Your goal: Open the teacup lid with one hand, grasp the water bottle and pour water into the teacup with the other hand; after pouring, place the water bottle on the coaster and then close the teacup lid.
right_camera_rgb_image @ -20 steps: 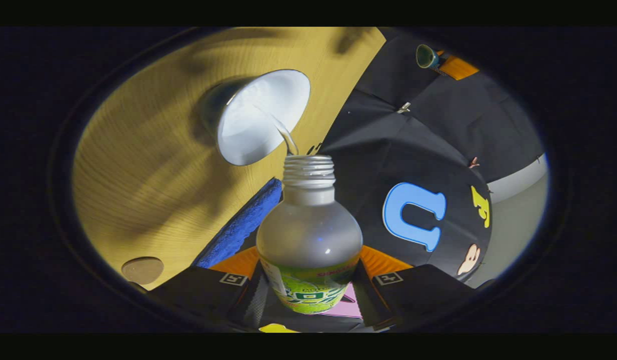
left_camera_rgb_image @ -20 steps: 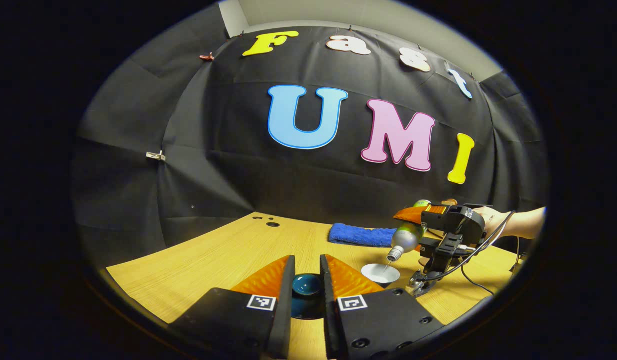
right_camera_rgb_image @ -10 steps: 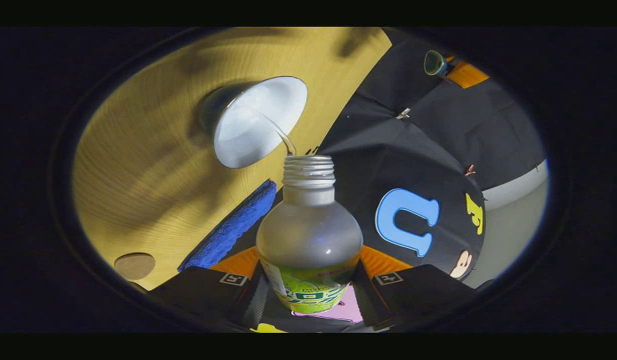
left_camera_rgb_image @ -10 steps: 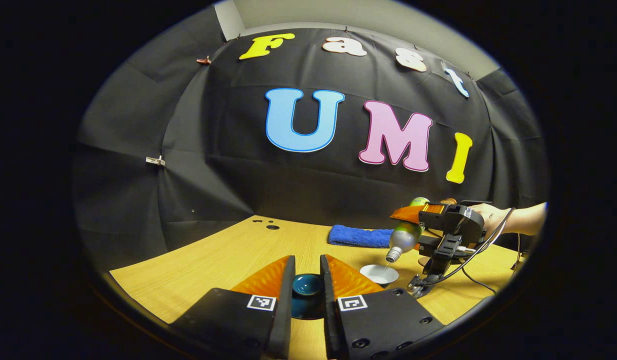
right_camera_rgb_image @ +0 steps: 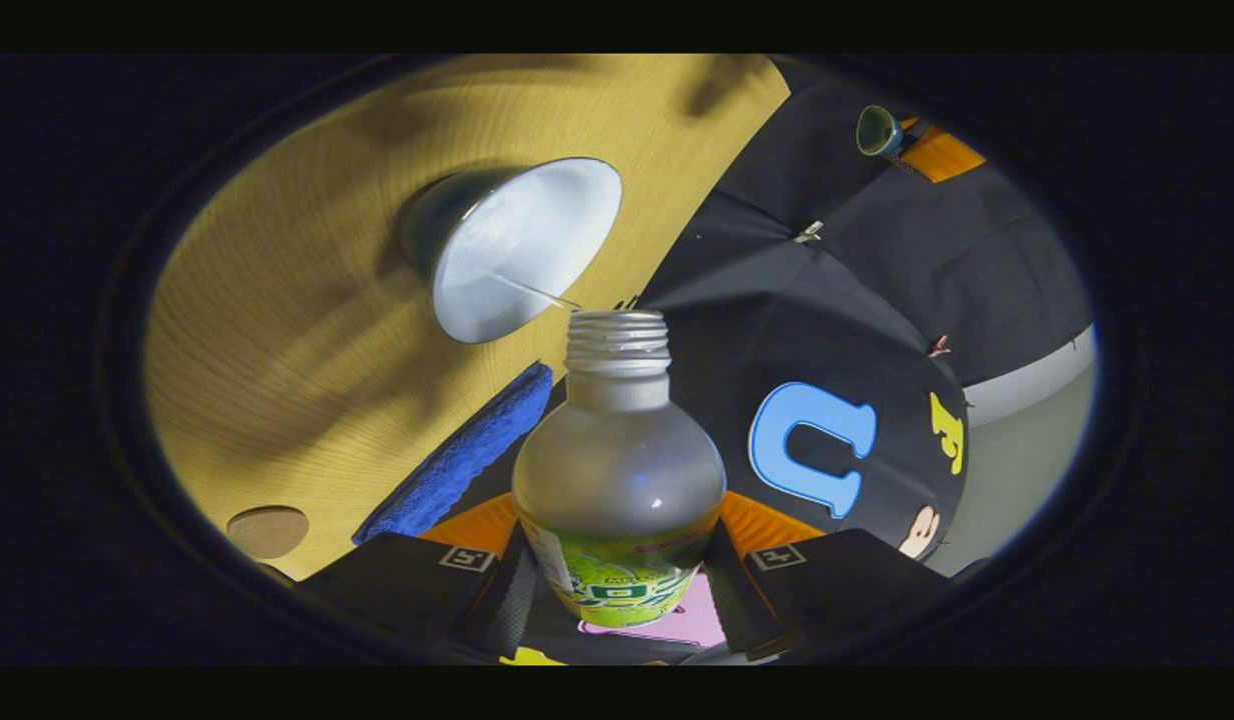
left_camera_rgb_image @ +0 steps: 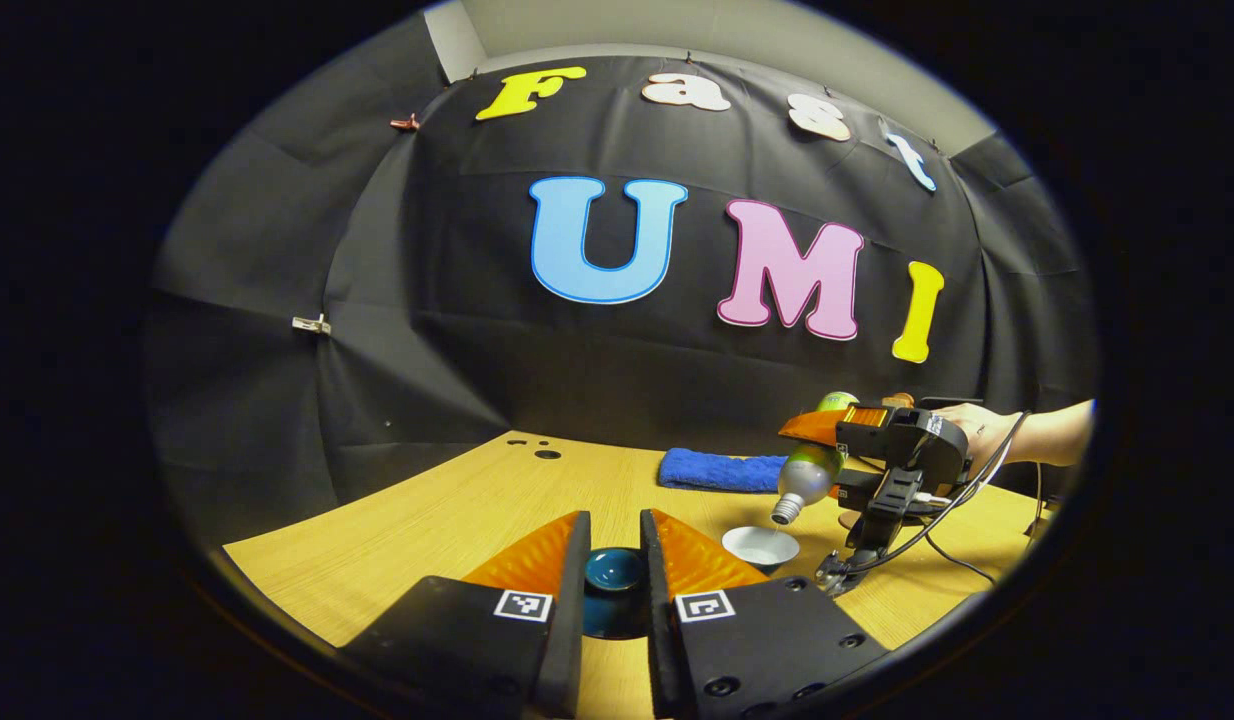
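My left gripper is shut on the dark teal teacup lid and holds it just above the wooden table. The open teacup, white inside, stands to the right of it. Over the cup, my right gripper holds the water bottle tilted mouth-down. In the right gripper view, my right gripper is shut on the green-labelled bottle. A thin thread of water runs from its mouth into the teacup. The round coaster lies on the table at lower left.
A folded blue towel lies at the back of the table, near the cloth wall; it is also the blue towel beside the bottle. A hand and cable trail behind the right gripper. The far left gripper with the lid shows at upper right.
The stream of water from the bottle has thinned to a thread as the bottle's mouth rose slightly. My left gripper has kept the lid almost still.
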`<state>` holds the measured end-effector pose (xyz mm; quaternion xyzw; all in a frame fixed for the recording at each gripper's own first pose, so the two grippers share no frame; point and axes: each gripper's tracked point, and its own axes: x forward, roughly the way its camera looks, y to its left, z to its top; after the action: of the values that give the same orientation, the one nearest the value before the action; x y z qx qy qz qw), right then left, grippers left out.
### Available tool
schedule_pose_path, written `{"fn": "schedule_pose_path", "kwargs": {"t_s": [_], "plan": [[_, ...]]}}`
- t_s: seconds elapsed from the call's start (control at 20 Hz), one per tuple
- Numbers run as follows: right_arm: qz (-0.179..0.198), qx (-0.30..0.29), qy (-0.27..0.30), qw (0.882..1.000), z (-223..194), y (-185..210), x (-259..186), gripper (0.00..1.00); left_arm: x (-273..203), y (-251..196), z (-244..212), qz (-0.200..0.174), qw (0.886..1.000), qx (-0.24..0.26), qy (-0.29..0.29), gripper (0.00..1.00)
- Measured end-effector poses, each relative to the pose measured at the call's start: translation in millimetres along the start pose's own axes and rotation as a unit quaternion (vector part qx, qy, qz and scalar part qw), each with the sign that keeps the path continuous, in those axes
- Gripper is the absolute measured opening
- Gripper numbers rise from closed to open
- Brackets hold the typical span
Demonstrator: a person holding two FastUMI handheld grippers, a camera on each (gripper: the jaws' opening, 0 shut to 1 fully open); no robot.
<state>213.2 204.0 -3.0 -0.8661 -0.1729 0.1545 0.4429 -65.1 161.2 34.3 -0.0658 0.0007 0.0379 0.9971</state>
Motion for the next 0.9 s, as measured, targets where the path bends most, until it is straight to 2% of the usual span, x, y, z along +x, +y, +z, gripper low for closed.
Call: {"fn": "schedule_pose_path", "kwargs": {"t_s": [0.9], "plan": [[0.017, 0.008, 0.003, 1.0, 4.6, 9.2, -3.4, 0.76, -3.3, 2.1, -1.6, 0.003, 1.0, 0.0, 0.002, 0.3]]}}
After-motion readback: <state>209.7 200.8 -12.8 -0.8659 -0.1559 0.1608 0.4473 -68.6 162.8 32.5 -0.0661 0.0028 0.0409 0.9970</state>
